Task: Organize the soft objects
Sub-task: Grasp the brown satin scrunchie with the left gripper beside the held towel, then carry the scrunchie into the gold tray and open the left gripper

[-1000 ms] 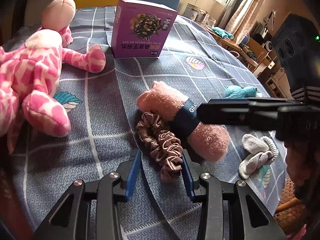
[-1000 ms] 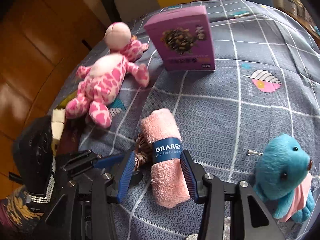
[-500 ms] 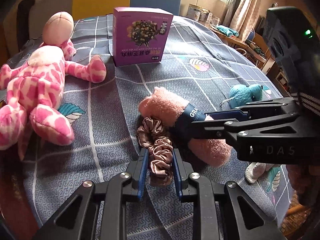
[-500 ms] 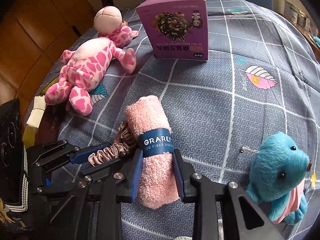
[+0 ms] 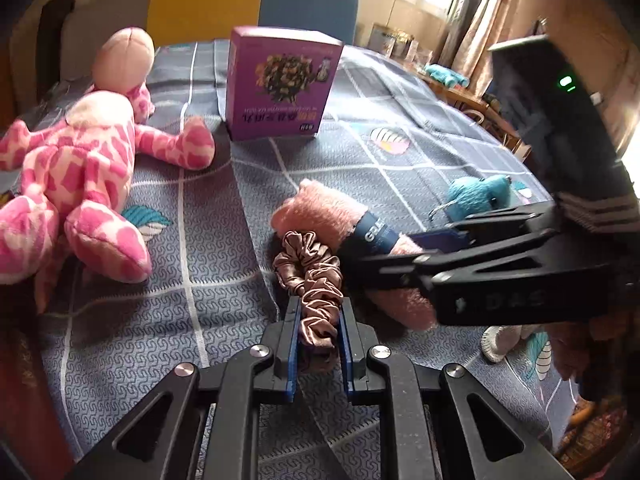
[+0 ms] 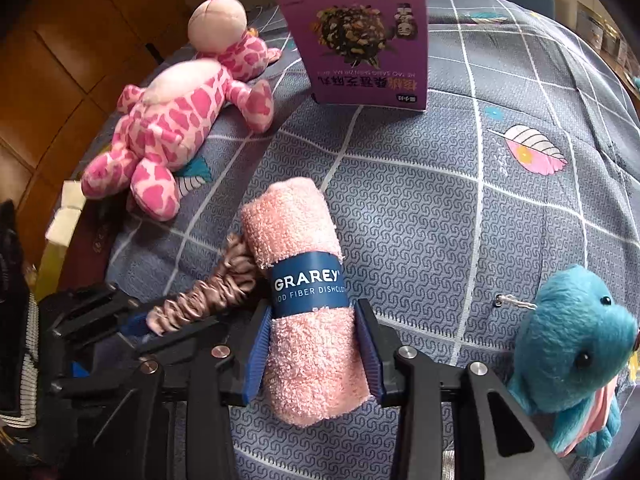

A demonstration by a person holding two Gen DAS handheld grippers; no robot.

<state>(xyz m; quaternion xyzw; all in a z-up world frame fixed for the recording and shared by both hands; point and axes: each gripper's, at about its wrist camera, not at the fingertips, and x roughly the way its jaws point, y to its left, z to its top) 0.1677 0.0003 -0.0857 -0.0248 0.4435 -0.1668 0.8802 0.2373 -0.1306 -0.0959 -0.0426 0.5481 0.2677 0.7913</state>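
Observation:
A brown satin scrunchie (image 5: 308, 264) lies on the grey patterned cloth, touching the left side of a rolled pink towel (image 6: 304, 280) with a navy paper band. My left gripper (image 5: 318, 312) is shut on the near end of the scrunchie, its blue pads pinching the fabric. My right gripper (image 6: 312, 320) straddles the towel roll just below the band. Its jaws are opening, with the towel still between them and both pads touching its sides. In the left wrist view the right gripper's fingers (image 5: 440, 248) reach across the towel (image 5: 320, 210) from the right.
A pink spotted plush (image 6: 172, 120) lies at the left near the table's edge. A purple box (image 6: 360, 40) stands behind the towel. A blue plush (image 6: 572, 360) sits close on the right, and a white knitted piece (image 5: 500, 340) lies by it. Chairs stand at the far end.
My left jaws closed in on the scrunchie and now pinch it. My right jaws closed tight around the towel roll, then eased a little wider.

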